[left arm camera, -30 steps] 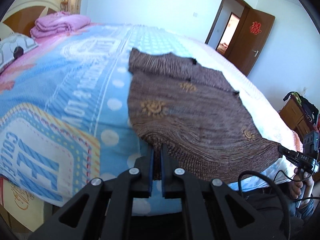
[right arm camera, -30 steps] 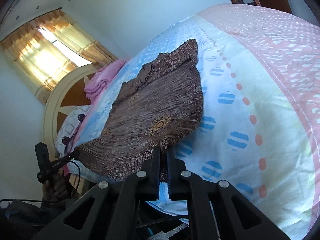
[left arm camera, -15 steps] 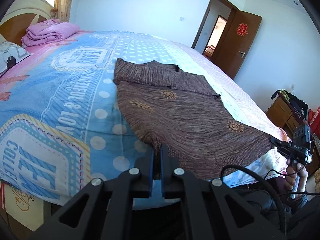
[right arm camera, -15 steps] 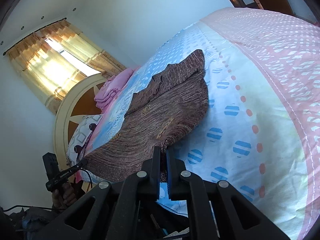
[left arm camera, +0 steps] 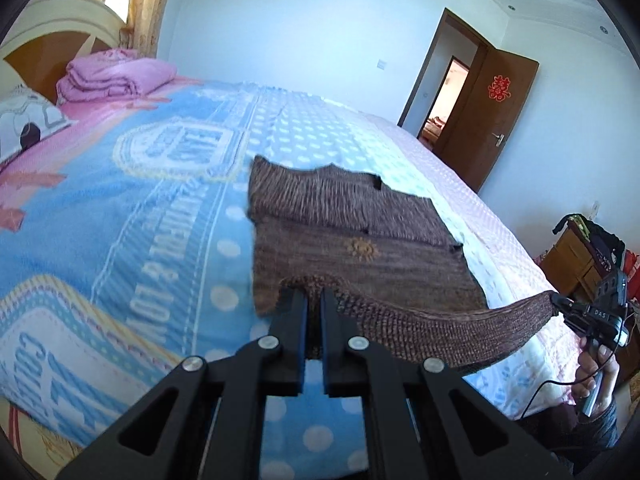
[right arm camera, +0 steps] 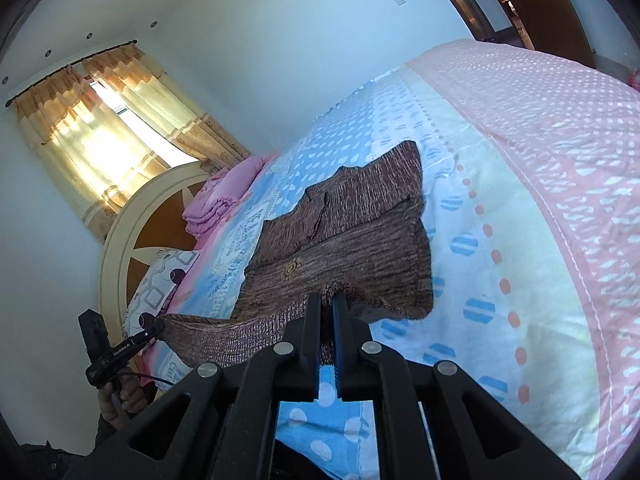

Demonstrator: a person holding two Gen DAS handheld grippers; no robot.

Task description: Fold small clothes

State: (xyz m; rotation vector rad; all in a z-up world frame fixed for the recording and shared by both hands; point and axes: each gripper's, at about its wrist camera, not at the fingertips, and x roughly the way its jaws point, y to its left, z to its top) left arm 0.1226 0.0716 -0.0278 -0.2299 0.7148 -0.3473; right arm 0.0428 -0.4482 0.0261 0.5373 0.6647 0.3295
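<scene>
A brown knitted sweater (left arm camera: 352, 224) with small gold sun motifs lies on the bed; it also shows in the right wrist view (right arm camera: 352, 236). Its ribbed hem (left arm camera: 432, 328) is lifted off the bed and stretched between both grippers. My left gripper (left arm camera: 314, 300) is shut on the hem's left corner. My right gripper (right arm camera: 327, 304) is shut on the hem's right corner; it shows at the right of the left wrist view (left arm camera: 560, 304). The left gripper appears in the right wrist view (right arm camera: 154, 330). The hem hangs folded back over the sweater's lower part.
The bed (left arm camera: 132, 216) has a blue, pink and white printed cover. A folded pink blanket (left arm camera: 116, 76) and a pillow (left arm camera: 24, 128) lie by the headboard. An open brown door (left arm camera: 488, 116) and a wooden cabinet (left arm camera: 576, 260) stand to the right.
Both grippers have lifted the sweater's hem and carried it forward over the sweater, toward the collar. The lower part now folds back on itself.
</scene>
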